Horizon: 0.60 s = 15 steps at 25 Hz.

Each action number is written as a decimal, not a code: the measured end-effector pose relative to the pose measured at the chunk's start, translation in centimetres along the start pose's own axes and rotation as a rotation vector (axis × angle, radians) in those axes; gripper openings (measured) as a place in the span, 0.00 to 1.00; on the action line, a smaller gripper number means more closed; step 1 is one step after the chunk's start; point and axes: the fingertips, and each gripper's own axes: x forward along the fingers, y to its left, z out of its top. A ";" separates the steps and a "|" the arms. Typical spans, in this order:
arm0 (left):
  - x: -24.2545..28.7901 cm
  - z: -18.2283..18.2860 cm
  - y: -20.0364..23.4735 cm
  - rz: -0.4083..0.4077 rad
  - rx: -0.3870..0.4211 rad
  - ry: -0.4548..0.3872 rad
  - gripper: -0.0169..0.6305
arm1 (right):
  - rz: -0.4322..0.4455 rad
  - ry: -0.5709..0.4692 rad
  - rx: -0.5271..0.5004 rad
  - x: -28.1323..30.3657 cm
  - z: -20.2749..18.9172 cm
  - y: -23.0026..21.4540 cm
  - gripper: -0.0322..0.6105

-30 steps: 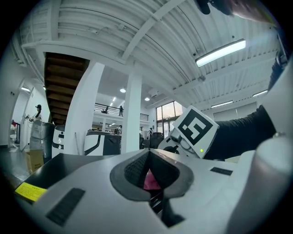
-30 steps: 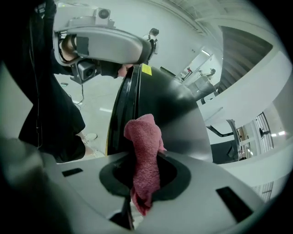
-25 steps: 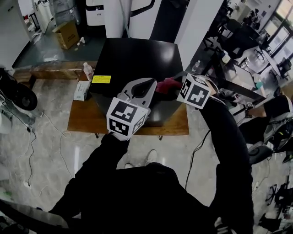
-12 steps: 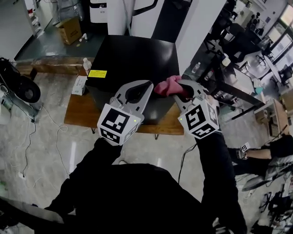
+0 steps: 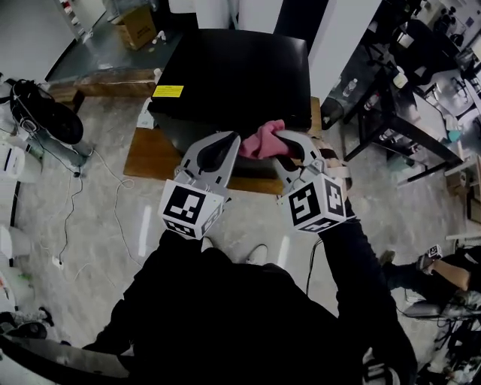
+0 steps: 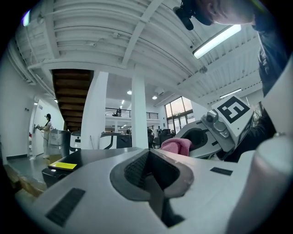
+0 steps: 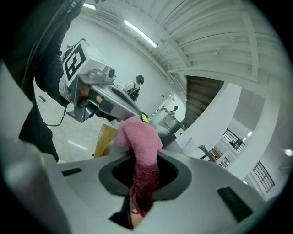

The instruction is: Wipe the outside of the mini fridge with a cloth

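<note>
The black mini fridge [image 5: 233,71] stands on a low wooden platform [image 5: 143,158] ahead of me. My right gripper [image 5: 280,138] is shut on a pink cloth [image 5: 261,140], held in the air just over the fridge's near edge. In the right gripper view the cloth [image 7: 139,141] hangs out between the jaws and folds over their tips. My left gripper [image 5: 228,140] hovers beside it, jaws shut with nothing in them. Its own view shows the closed jaws [image 6: 149,157], the cloth [image 6: 176,146] and the fridge top [image 6: 91,157] beyond.
A yellow label [image 5: 167,91] marks the fridge's left top edge. A white box [image 5: 146,116] lies on the platform at the left. Cables [image 5: 113,203] trail over the floor, a cardboard box [image 5: 137,22] sits behind, and a black table frame [image 5: 391,128] stands at the right.
Both grippers have drawn back from over the fridge top toward its near edge, side by side. The right gripper has turned and still carries the cloth. The view has tilted downward.
</note>
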 end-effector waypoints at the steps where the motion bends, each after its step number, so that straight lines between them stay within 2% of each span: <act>1: -0.7 -0.4 0.6 0.013 -0.003 0.002 0.04 | 0.005 -0.013 0.004 0.4 0.7 0.7 0.17; 5: -3.4 -1.1 4.5 0.054 0.004 -0.004 0.04 | -0.007 -0.038 -0.007 3.0 4.3 2.9 0.17; 10: -7.3 -2.5 11.5 0.076 0.039 0.004 0.04 | -0.086 -0.062 -0.027 8.6 9.6 6.4 0.17; 15: -10.8 -4.8 18.9 0.107 0.005 -0.002 0.04 | -0.189 -0.053 -0.070 16.2 13.5 9.5 0.17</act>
